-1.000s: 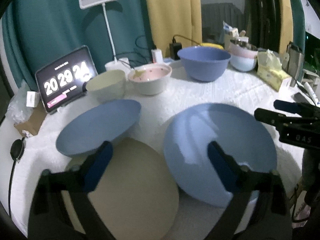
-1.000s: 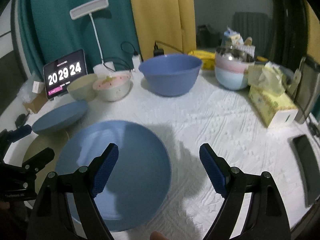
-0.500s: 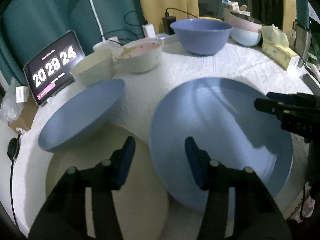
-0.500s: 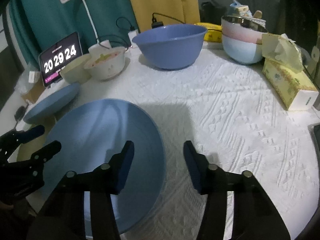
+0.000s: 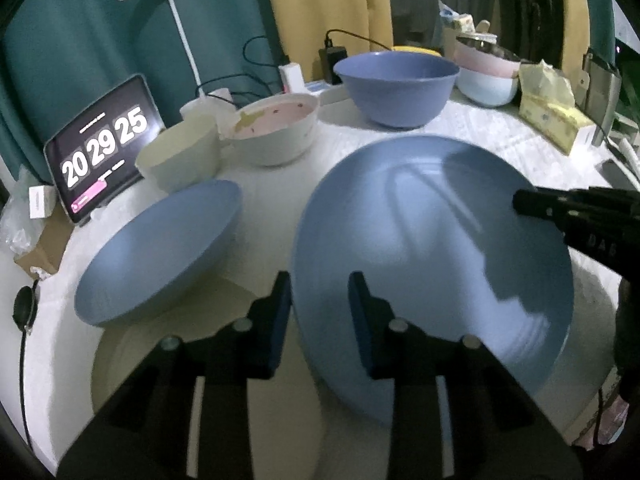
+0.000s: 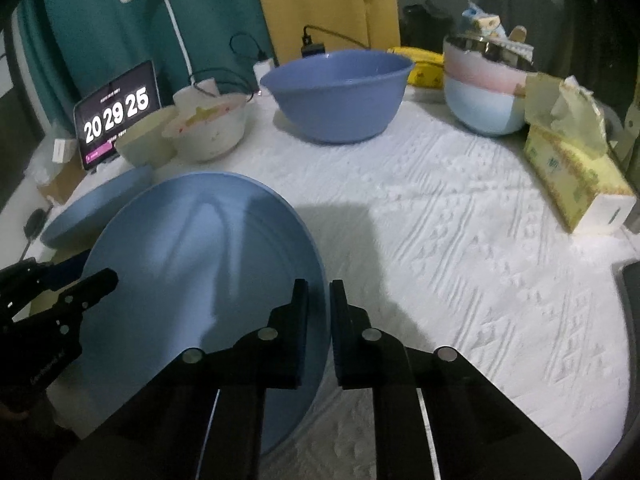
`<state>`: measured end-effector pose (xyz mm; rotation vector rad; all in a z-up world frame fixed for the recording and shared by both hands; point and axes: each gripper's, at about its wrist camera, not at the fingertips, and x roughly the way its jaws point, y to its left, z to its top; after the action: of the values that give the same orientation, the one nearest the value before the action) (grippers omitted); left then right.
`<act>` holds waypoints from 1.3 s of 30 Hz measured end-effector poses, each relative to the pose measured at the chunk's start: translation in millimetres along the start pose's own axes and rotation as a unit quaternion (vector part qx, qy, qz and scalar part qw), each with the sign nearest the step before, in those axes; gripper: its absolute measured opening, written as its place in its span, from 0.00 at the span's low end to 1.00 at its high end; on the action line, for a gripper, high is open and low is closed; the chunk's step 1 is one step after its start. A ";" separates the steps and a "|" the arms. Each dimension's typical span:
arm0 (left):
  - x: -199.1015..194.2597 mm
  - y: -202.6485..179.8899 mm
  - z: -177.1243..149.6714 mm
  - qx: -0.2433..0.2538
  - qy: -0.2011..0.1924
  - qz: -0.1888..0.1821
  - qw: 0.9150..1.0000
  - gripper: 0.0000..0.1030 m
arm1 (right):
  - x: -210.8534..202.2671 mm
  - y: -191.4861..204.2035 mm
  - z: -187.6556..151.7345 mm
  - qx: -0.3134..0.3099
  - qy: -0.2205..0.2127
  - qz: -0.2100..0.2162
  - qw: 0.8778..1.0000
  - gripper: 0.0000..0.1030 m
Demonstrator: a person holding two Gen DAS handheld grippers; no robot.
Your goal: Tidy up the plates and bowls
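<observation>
A large blue plate [image 5: 432, 240] [image 6: 200, 260] lies on the white cloth in front of me. My left gripper [image 5: 318, 280] straddles its left rim, one finger outside and one over the plate; its jaws are closing and a gap still shows. My right gripper [image 6: 319, 284] is shut on the plate's right rim, also seen from the left wrist as black fingers [image 5: 536, 204]. A smaller blue plate [image 5: 160, 248] leans tilted on a beige plate [image 5: 168, 368] to the left.
Behind stand a cream bowl [image 5: 180, 156], a pink-lined white bowl [image 5: 276, 132], a big blue bowl [image 6: 336, 96] and a pink-and-blue bowl stack [image 6: 484, 92]. A clock tablet [image 5: 104, 148] and lamp sit far left, a tissue box [image 6: 572, 172] right.
Both grippers came down and forward onto the large blue plate. Their jaws went from wide open to narrow, the right one closing onto the right rim, the left one around the left rim.
</observation>
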<state>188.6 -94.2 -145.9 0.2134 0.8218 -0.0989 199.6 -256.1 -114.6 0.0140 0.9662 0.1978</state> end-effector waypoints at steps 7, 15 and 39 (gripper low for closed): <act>8.6 -8.2 16.4 0.006 -0.007 -0.016 1.000 0.29 | -1.3 -13.3 15.4 0.006 -0.017 -0.016 1.000 0.12; 35.9 -20.1 24.5 0.013 0.018 -0.034 0.999 0.29 | 13.3 -26.8 20.5 0.019 -0.010 -0.039 0.999 0.12; 10.8 1.3 29.2 -0.031 -0.005 -0.057 0.998 0.45 | -6.9 -23.0 27.7 0.029 -0.019 -0.069 0.997 0.40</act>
<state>217.0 -99.6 -134.4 0.1085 0.8257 -0.1807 222.2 -277.8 -95.5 0.0037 0.9308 0.0420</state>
